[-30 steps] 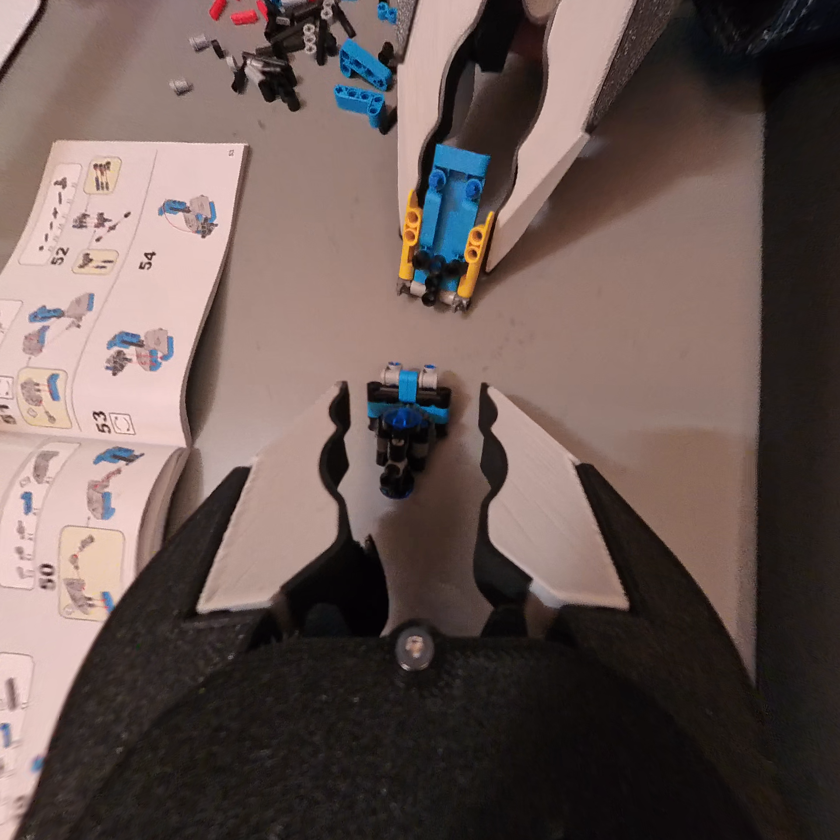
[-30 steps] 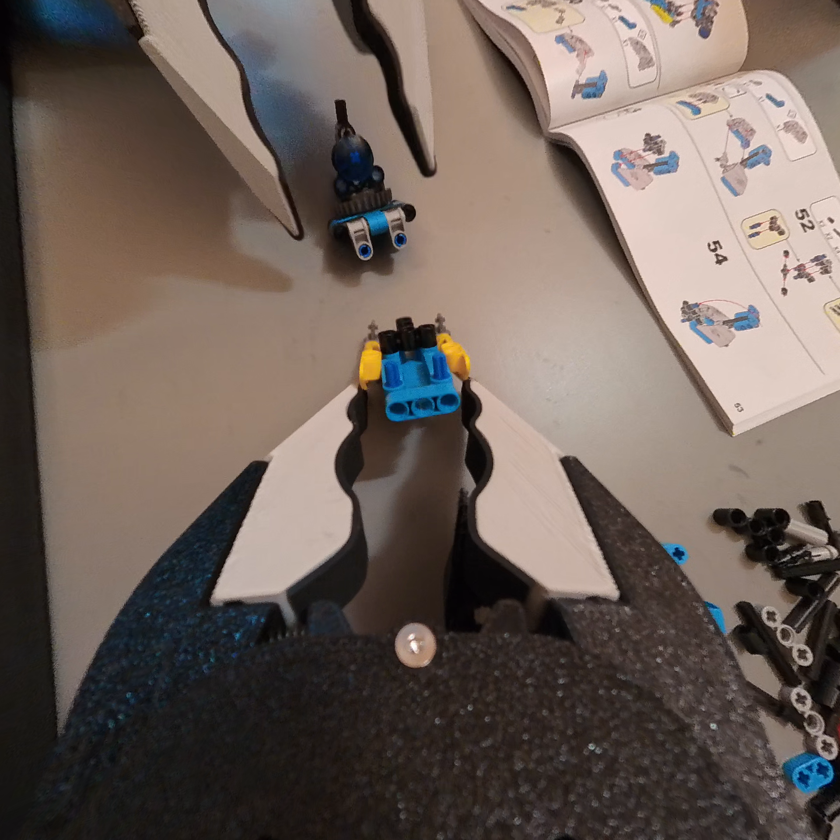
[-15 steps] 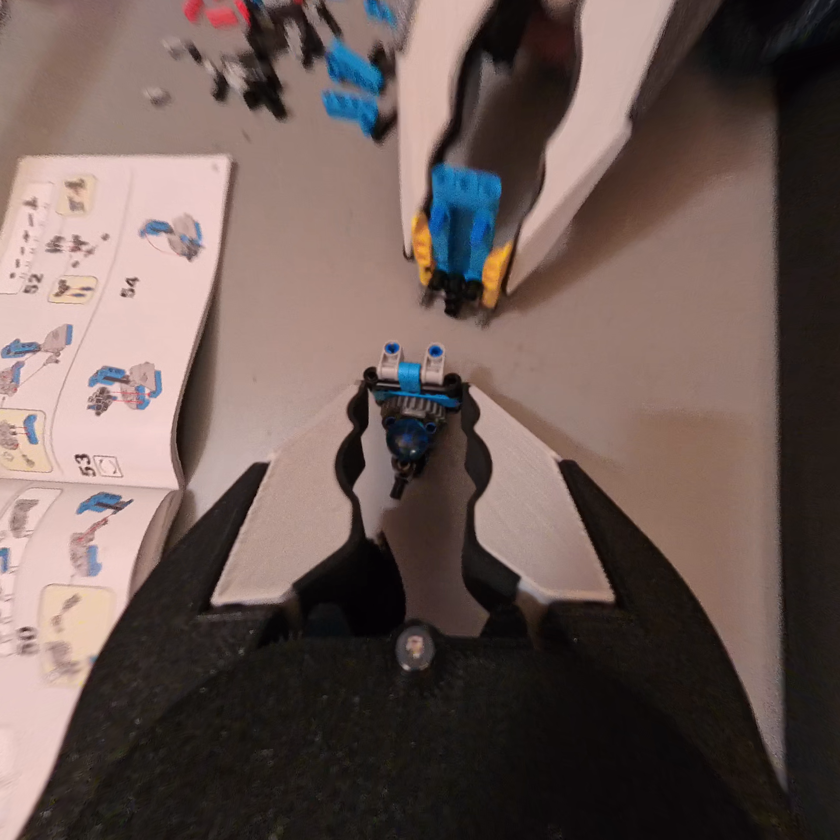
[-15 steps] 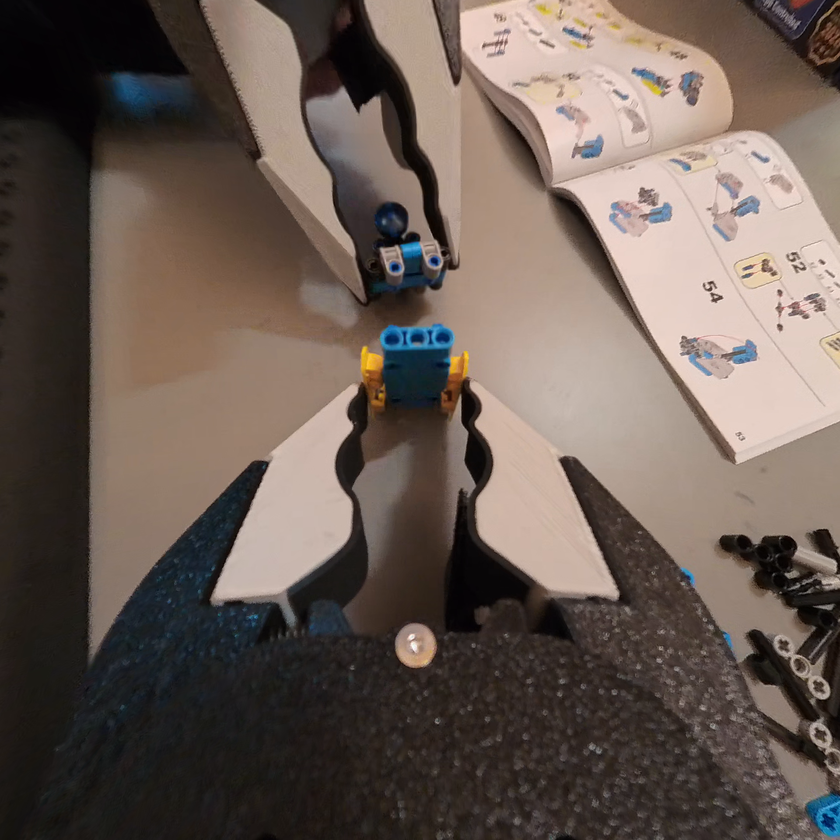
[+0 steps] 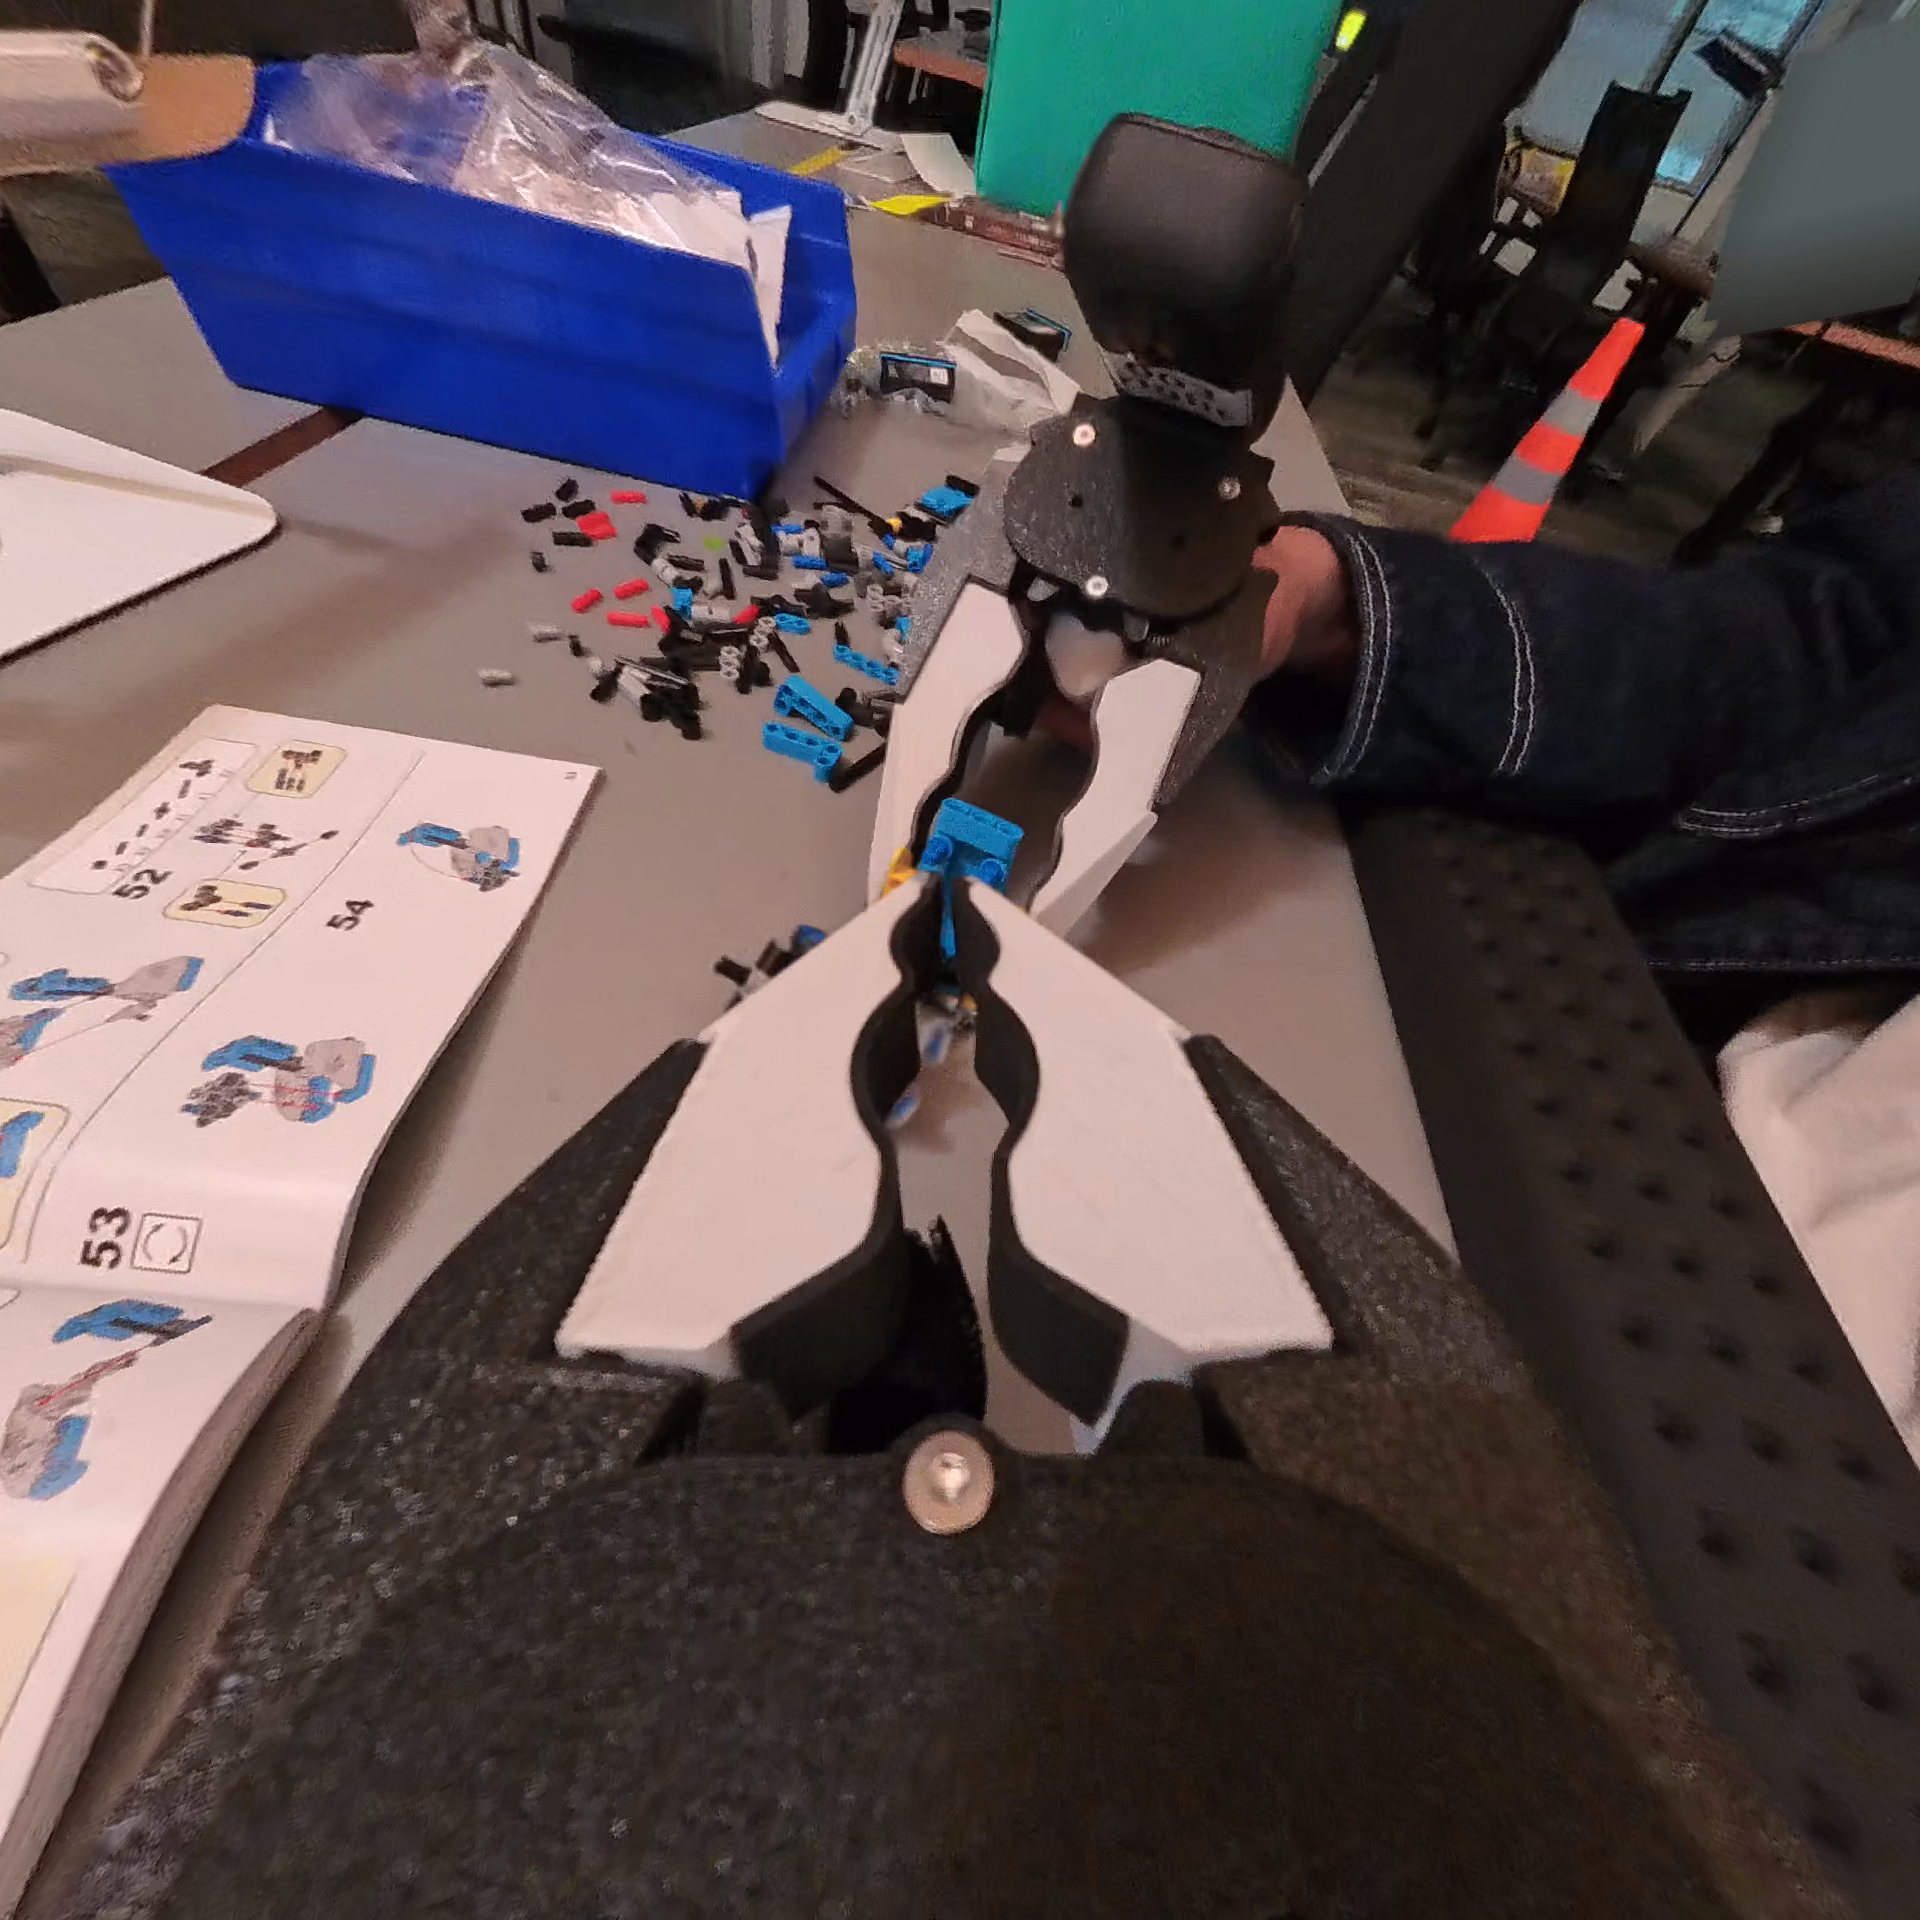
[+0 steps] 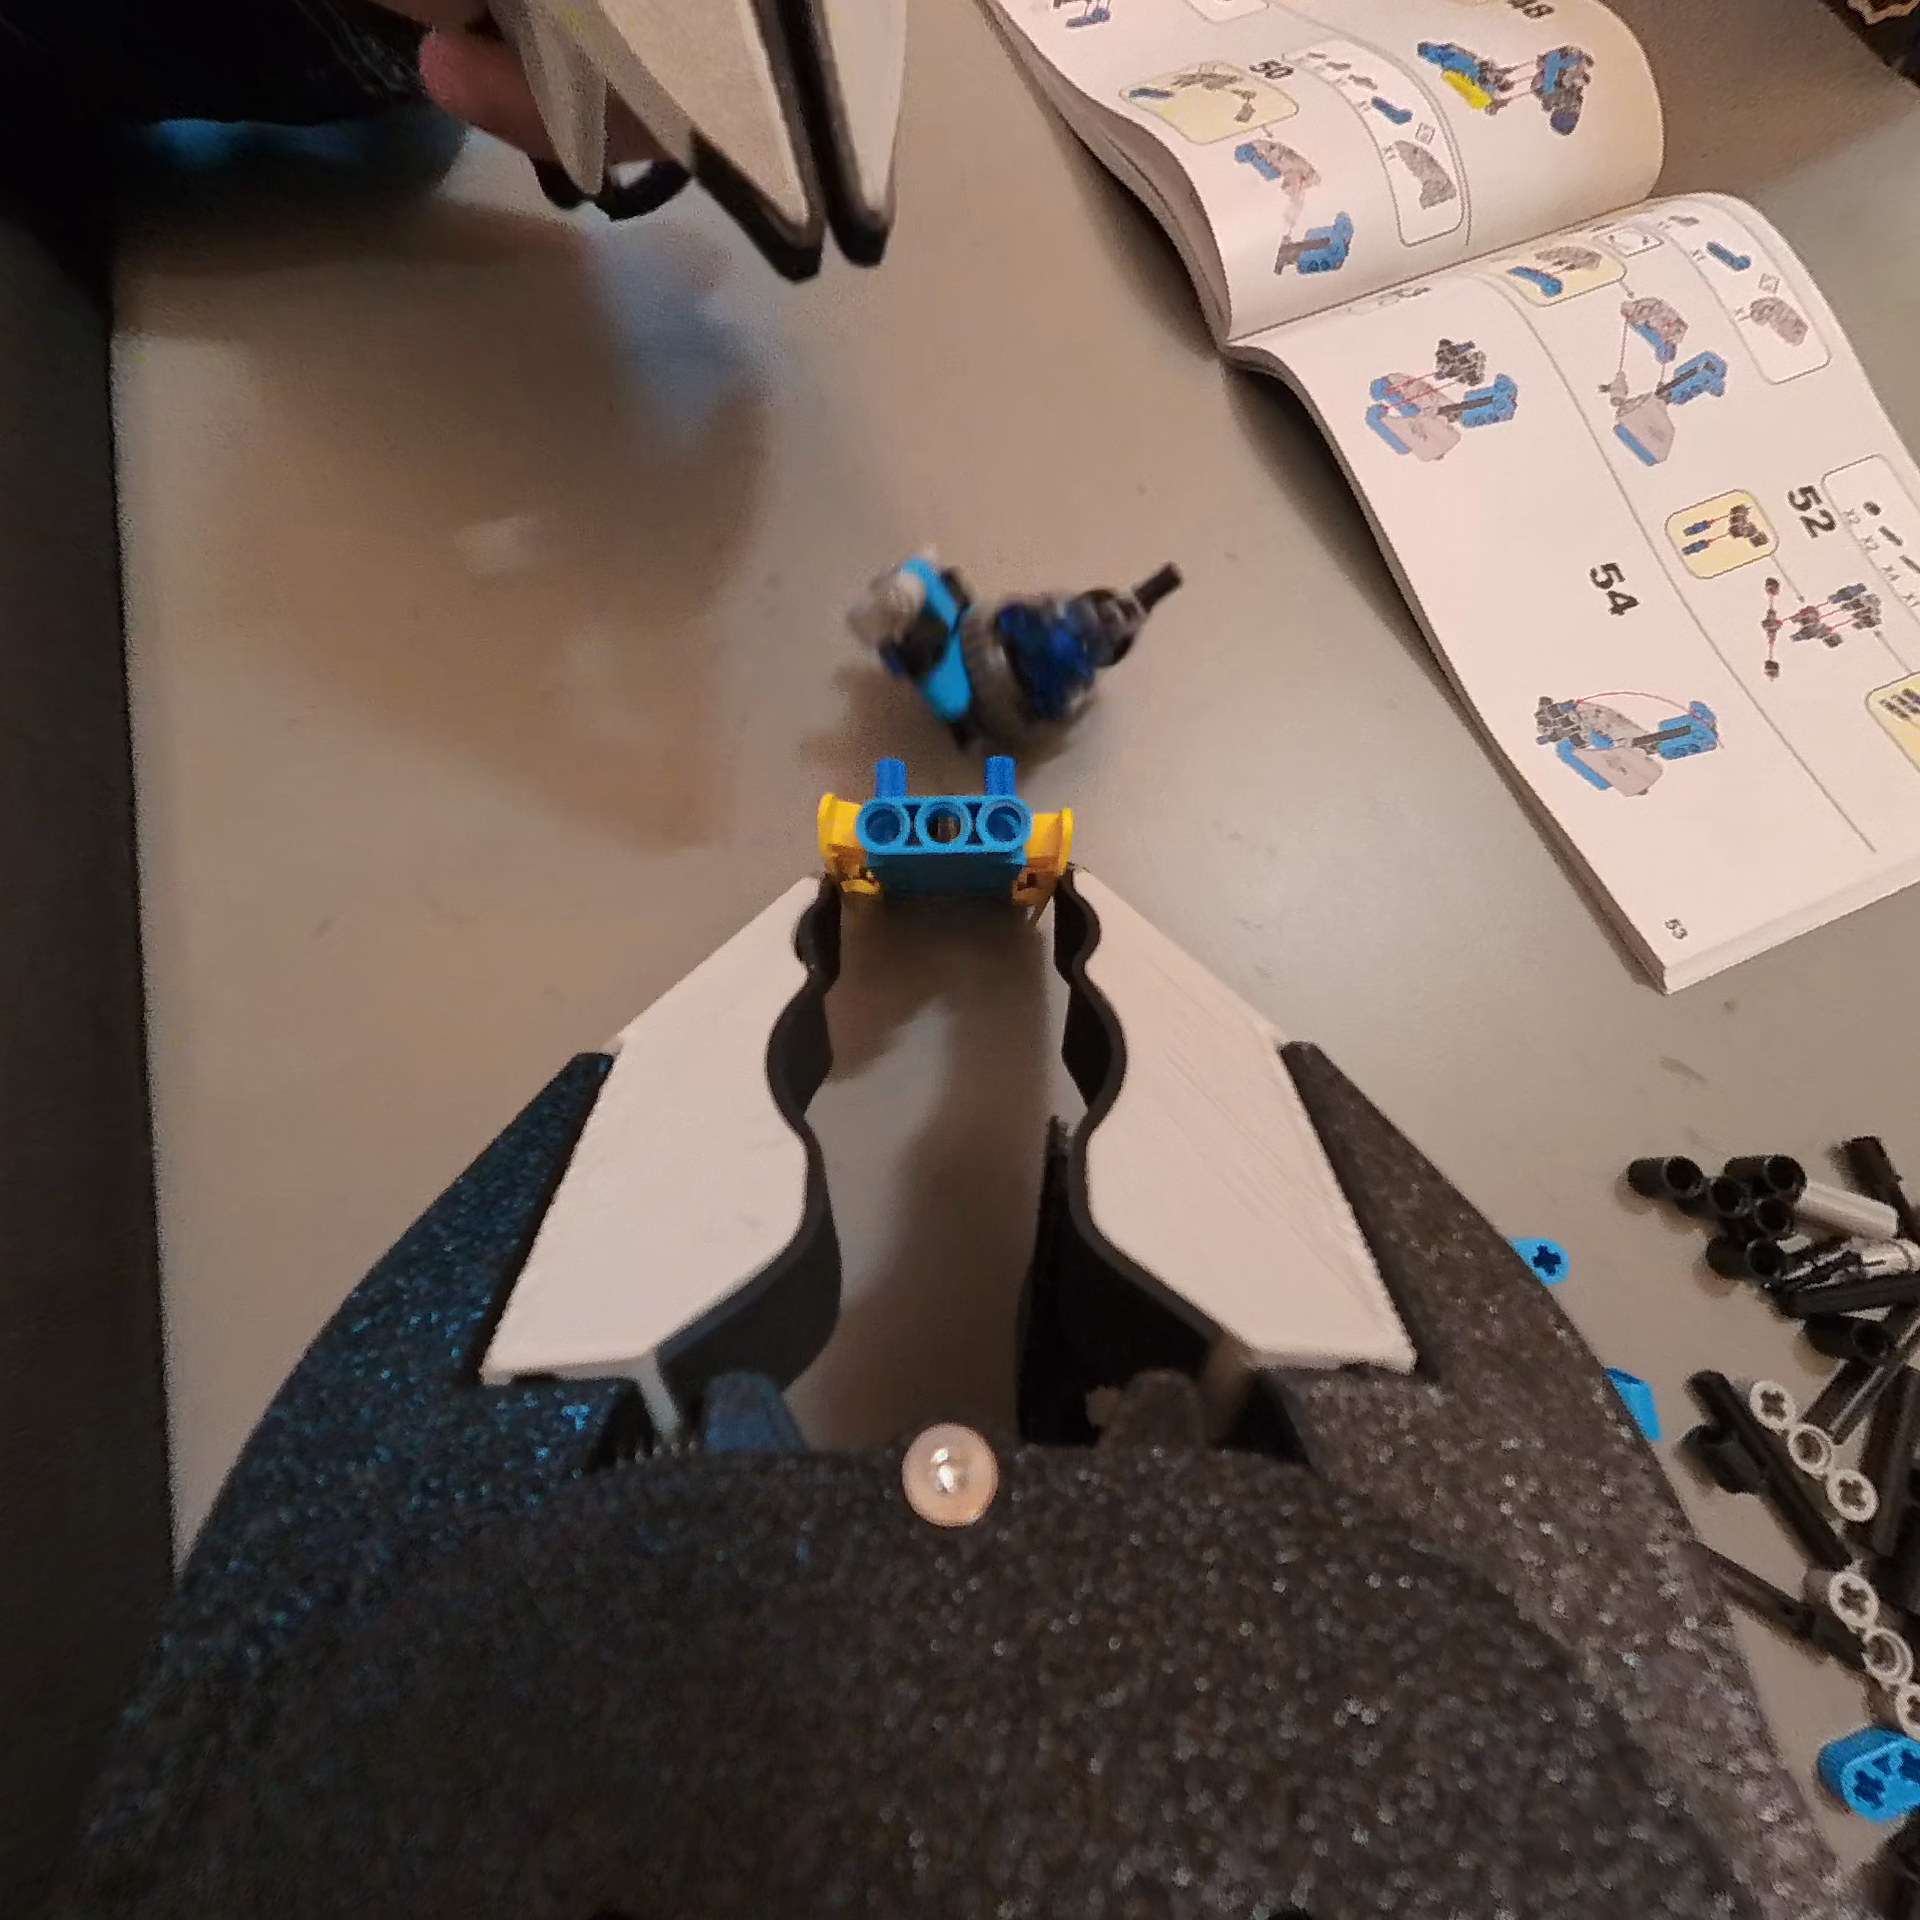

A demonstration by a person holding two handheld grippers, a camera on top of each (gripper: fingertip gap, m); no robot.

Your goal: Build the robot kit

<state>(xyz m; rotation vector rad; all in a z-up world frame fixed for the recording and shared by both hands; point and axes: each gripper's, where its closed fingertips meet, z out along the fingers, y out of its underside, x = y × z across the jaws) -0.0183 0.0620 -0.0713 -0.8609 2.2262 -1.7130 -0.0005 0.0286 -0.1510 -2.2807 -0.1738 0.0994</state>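
My right gripper (image 6: 940,894) is shut on a blue and yellow brick assembly (image 6: 940,842) and holds it at its fingertips above the grey table (image 6: 416,623). A small blue, grey and black assembly (image 6: 997,644) lies tipped on its side on the table just beyond it, blurred. My left gripper (image 5: 940,896) is shut and empty; in the right wrist view it (image 6: 821,208) hangs above the table, apart from the small assembly. In the left wrist view the right gripper (image 5: 977,883) faces mine, tips almost touching, with its blue and yellow assembly (image 5: 971,842) between its fingers.
An open instruction booklet (image 5: 260,987) lies on the left, also in the right wrist view (image 6: 1558,468). Loose small parts (image 5: 727,623) are scattered before a blue bin (image 5: 468,301). A person's denim sleeve (image 5: 1610,707) and a black perforated mat (image 5: 1662,1247) are on the right. My hands' fingertips stand some 9 cm from each other.
My left gripper closed around the small assembly, then rose and shut fully without it; the assembly now lies tipped on the table. The right gripper tilted its assembly upward.
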